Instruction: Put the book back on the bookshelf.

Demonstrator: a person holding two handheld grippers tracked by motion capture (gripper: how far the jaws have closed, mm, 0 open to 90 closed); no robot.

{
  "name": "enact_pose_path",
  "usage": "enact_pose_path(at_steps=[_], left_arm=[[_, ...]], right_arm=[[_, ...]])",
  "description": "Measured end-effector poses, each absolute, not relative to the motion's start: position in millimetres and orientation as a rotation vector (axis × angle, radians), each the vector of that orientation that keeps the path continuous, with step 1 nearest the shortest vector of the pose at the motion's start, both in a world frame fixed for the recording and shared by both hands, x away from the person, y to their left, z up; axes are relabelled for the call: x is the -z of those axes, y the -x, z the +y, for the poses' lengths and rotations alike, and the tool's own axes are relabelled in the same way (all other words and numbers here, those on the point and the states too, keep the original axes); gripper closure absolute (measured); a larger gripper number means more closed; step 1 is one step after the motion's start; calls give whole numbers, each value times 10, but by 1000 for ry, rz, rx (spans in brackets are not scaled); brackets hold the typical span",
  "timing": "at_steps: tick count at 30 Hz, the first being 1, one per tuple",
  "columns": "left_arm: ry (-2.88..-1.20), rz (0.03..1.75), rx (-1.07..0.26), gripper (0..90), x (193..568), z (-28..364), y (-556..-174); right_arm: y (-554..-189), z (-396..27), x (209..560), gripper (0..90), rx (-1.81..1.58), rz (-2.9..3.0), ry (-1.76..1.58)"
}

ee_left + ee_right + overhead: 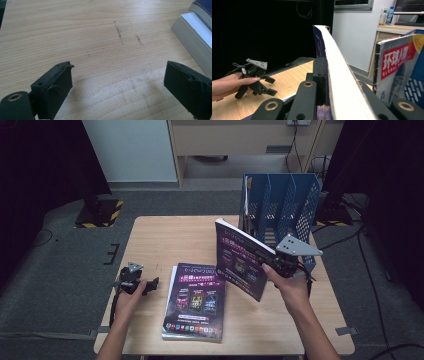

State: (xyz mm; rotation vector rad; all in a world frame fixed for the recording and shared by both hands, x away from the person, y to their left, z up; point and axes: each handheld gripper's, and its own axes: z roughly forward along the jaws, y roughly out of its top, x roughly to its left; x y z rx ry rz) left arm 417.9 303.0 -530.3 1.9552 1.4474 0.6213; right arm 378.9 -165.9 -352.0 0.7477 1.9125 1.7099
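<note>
Your right gripper (272,262) clamps the lifted magazine (240,262) near the table's (165,235) right edge, while your left gripper (150,285) gapes empty by its left edge.

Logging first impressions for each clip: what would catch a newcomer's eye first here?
The purple magazine held up off the wooden table, clamped in the right gripper just in front of the blue file rack. Next, the stack of matching magazines lying flat at the table's near edge, with the open left gripper resting beside it.

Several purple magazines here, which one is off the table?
The one clamped in the right gripper, the held magazine, lifted and tilted beside the blue file rack. The stacked magazines lie flat on the table.
</note>
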Motion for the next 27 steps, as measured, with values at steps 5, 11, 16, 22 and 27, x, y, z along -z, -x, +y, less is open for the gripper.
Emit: enact_pose_path(at_steps=[5,11,16,22,27], left_arm=[[-1986,1459,-620,70,5342,3028,-4187],[-1967,1469,-615,61,5355,3044,-4187],[-1964,1466,-617,47,5363,3039,-4185],[-1965,1463,-616,38,5366,3035,-4186],[-1965,1464,-617,38,5367,3034,-4184]], right_arm=[[-3734,-1751,3514,827,-1709,1898,-752],[-3658,-1876,3492,827,-1705,1885,-761],[-3614,-1979,3487,827,-1694,1879,-774],[-3552,-2113,3486,827,-1680,1870,-781],[-3505,-2209,3489,827,-1676,1868,-800]])
